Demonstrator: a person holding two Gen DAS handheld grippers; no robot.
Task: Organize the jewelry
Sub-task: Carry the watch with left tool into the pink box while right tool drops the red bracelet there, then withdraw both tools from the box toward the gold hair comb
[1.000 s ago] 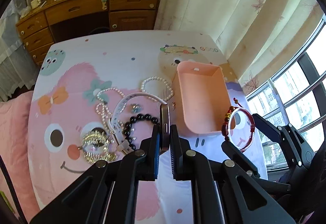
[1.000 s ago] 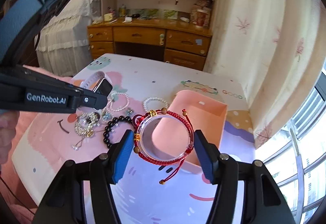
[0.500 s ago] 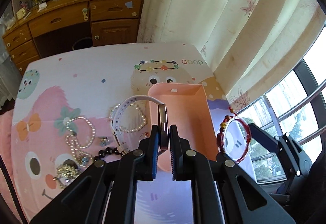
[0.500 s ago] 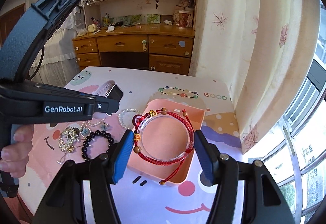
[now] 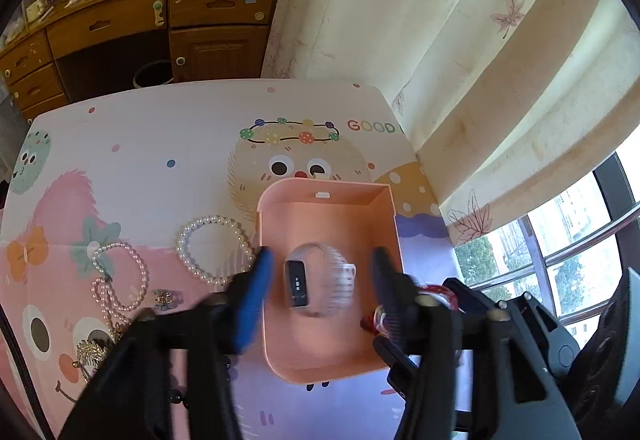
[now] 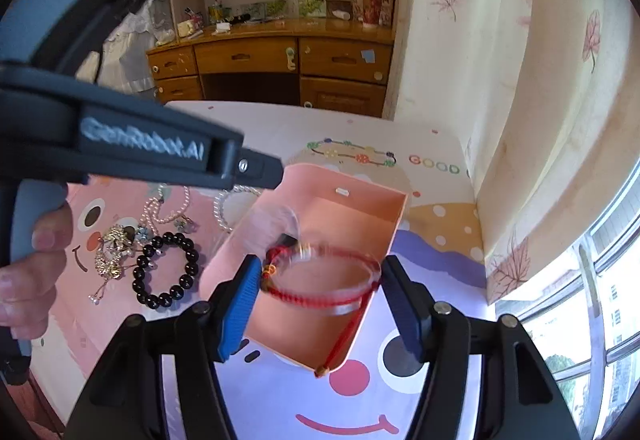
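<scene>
Cartoon tablecloth [image 5: 160,127]; left tool [image 5: 320,276] released, right tool [image 6: 320,286] grasping bracelet [image 6: 320,280] (desk [image 5: 160,11] behind).

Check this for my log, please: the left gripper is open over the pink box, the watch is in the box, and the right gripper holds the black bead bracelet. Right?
One detail is wrong. The right gripper holds the red cord bracelet, not the black bead bracelet, which lies on the table, as the right wrist view shows. The left gripper is open over the pink box, with the watch in it.

Your left gripper [image 5: 320,280] has its fingers spread wide, nothing between them. Your right gripper [image 6: 320,290] grips a red bracelet [image 6: 320,276] across its width.
</scene>
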